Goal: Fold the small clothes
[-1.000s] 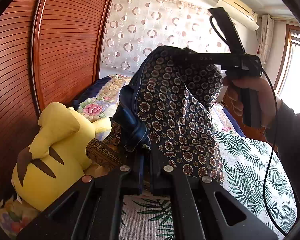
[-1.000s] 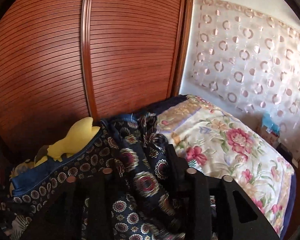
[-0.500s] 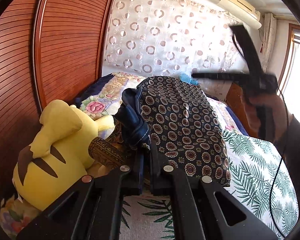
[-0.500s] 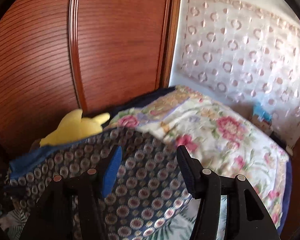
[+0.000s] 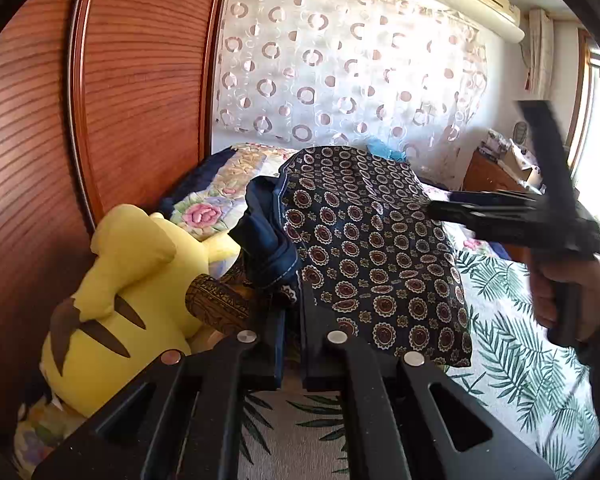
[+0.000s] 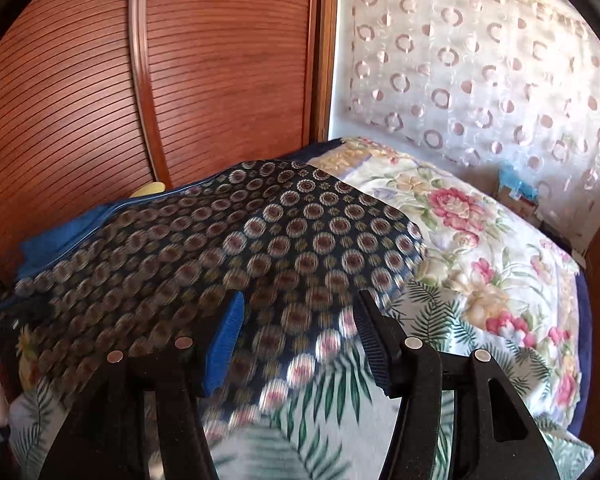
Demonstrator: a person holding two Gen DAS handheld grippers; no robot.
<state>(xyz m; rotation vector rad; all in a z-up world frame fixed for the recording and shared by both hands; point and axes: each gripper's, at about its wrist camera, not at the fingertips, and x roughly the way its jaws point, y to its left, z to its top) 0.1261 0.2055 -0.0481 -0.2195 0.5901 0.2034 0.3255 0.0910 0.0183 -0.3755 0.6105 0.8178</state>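
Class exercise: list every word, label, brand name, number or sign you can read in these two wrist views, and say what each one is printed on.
None can be read.
Patterned garment: medallion print only, no lettering.
Air conditioner: any badge too small to read.
Items on the wooden cabinet: too blurred.

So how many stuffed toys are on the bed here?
1. A yellow plush toy lies by the wooden wardrobe, left of the patterned garment; only its tip shows in the right wrist view. Others may be hidden.

I'm looking at a navy garment (image 5: 372, 248) dotted with maroon-and-cream medallions (blue trim), a yellow brown-striped plush (image 5: 132, 292), and green-leafed bedding (image 5: 512, 344).
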